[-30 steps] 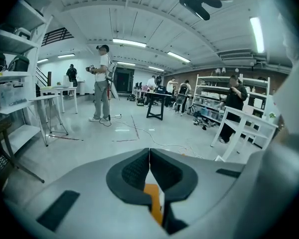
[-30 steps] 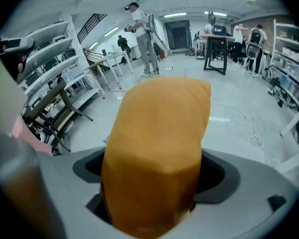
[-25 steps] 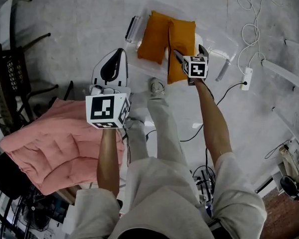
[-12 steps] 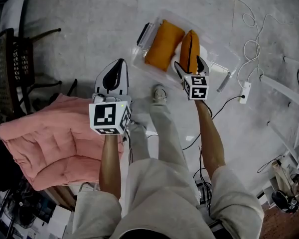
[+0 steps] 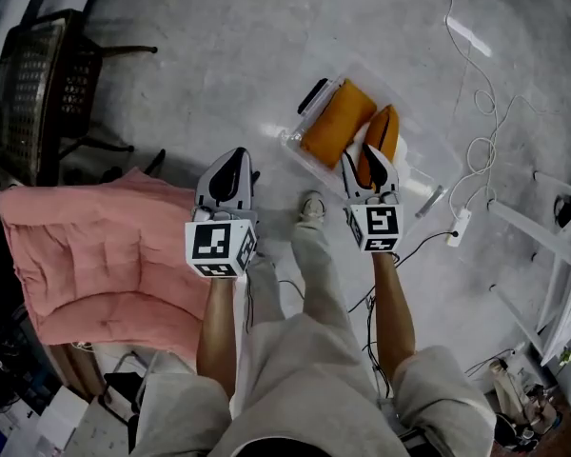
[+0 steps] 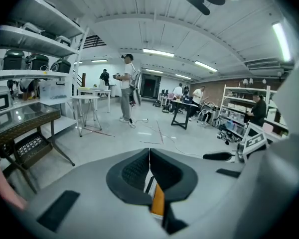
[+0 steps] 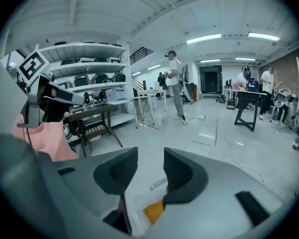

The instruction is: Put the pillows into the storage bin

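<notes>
Right hand-held gripper (image 5: pixel 369 156) up off orange pillows (image 5: pixel 337 123), jaws just closing, empty.

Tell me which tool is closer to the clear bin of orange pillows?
Right. The right tool hangs over the near edge of the bin, its jaws have just been closing, nothing between them. The left tool is off to the side, beside the pink cushion.

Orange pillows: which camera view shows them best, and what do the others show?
The head view: both orange pillows show inside the clear bin on the floor. The left gripper view catches only an orange sliver; the right gripper view, a small orange patch.
</notes>
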### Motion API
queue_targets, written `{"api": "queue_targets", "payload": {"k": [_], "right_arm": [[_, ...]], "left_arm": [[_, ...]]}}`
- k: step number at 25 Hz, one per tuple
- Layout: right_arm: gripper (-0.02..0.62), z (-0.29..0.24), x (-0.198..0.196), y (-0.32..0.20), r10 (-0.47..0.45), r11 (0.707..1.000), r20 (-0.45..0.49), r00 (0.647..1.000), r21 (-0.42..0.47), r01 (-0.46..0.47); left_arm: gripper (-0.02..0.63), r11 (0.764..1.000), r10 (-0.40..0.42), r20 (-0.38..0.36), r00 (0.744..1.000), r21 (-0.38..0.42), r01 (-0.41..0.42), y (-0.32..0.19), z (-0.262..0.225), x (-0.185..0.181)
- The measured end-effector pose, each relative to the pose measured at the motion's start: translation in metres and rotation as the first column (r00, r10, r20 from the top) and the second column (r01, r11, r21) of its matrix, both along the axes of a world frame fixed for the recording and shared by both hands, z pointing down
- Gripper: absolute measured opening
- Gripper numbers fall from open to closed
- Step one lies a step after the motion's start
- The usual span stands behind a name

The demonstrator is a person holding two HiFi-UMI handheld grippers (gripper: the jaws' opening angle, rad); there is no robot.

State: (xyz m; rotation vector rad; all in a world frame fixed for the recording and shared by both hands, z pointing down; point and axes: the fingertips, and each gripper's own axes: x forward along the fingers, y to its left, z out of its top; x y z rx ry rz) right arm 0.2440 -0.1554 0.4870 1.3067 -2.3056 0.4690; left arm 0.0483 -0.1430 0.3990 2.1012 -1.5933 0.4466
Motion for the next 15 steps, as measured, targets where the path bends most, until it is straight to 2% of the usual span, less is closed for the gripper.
{"api": "queue_targets", "payload": {"k": [7,11,15], "right_arm": [[0.072,-0.069,-0.096,0.022,-0.178,0.983,0.002,0.984,0.049,0.178],[0.015,-0.105,-0.14,0.032,-0.218,0.975,0.019,0.976,0.055,0.216],[-0.002,-0.141,-0.169,0.055,-0.269,0.963,0.047,0.962,0.033,0.268]], "left_arm": [[0.011,0.988,-0.153,-0.015,0.988,-0.013,0.153,0.053,-0.026,-0.083],[0.011,0.972,-0.235,-0.027,0.972,-0.017,0.234,0.087,-0.051,-0.128],[0.011,0.964,-0.265,-0.021,0.964,-0.017,0.265,0.122,-0.087,-0.155]]}}
